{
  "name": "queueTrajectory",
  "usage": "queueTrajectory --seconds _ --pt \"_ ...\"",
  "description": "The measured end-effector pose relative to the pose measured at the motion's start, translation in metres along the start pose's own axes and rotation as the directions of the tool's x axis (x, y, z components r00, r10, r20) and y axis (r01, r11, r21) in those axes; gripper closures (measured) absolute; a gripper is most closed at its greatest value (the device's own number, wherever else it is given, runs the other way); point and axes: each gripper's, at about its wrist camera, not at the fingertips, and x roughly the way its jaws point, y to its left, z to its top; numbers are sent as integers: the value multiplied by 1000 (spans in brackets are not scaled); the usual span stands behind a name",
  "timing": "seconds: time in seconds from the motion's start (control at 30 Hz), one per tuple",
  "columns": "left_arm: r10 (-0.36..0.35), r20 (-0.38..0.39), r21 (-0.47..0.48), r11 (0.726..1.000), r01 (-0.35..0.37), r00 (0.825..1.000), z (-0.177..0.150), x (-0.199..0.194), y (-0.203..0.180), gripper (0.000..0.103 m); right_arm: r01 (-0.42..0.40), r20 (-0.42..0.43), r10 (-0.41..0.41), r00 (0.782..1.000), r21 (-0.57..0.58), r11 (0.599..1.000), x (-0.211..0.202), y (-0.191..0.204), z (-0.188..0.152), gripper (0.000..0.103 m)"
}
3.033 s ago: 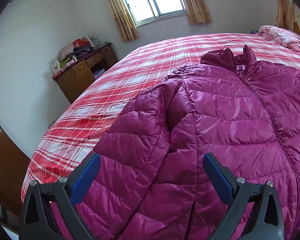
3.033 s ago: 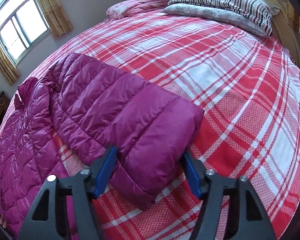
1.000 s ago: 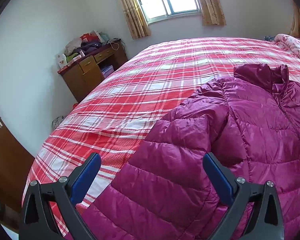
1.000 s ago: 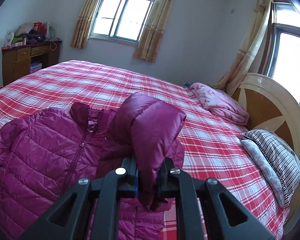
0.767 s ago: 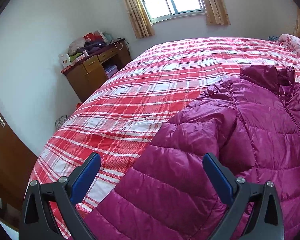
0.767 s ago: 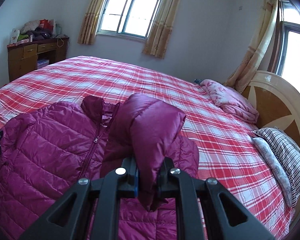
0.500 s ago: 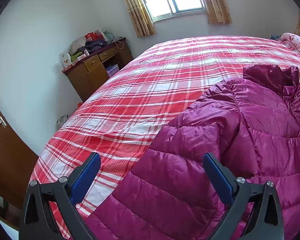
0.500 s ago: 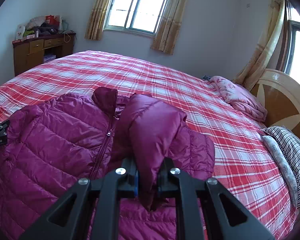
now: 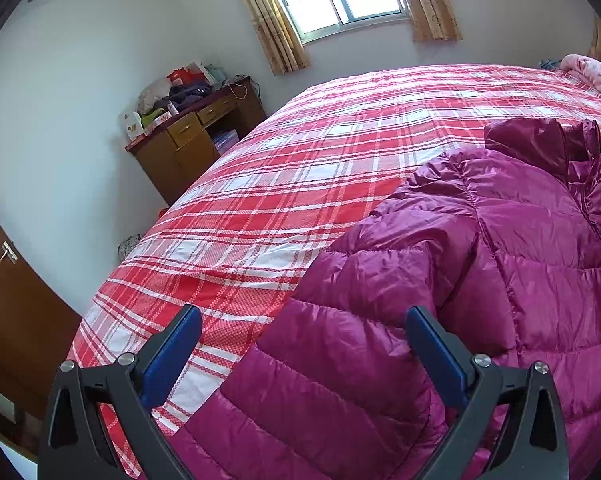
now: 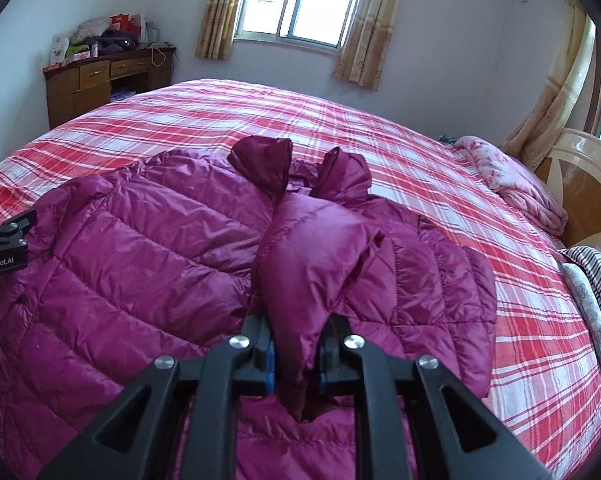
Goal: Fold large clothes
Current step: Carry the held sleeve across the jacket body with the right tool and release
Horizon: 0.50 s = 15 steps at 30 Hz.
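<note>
A magenta quilted puffer jacket (image 9: 520, 264) lies front up on the red plaid bed (image 9: 300, 184), collar toward the window. My left gripper (image 9: 302, 344) is open and hovers over the jacket's left sleeve (image 9: 340, 360), holding nothing. In the right wrist view the jacket (image 10: 140, 248) spreads across the bed (image 10: 420, 152). My right gripper (image 10: 296, 352) is shut on the end of the right sleeve (image 10: 312, 256) and holds it folded over the jacket's chest. The left gripper's body (image 10: 4, 244) shows at the left edge.
A wooden desk (image 9: 188, 148) piled with clutter stands by the wall left of the bed, also in the right wrist view (image 10: 100, 76). A pink quilt (image 10: 516, 188), striped pillows (image 10: 596, 280) and the headboard (image 10: 580, 184) lie at the right. A brown door (image 9: 8, 300) is at the left.
My right gripper has carried the sleeve leftward and down over the jacket's chest. My left gripper has drifted slightly left and stays open over the left sleeve.
</note>
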Motion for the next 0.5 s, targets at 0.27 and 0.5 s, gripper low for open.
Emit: queueTrajectory --seconds 0.27,0.5 --pt "28 12 -3 1000 -28 1000 3 -6 10 1 -237 31 237 971 -14 971 -25 33 2 49" --pt "44 16 -33 999 -43 999 8 -13 24 1 -248 106 234 967 147 958 -49 -5 8 50"
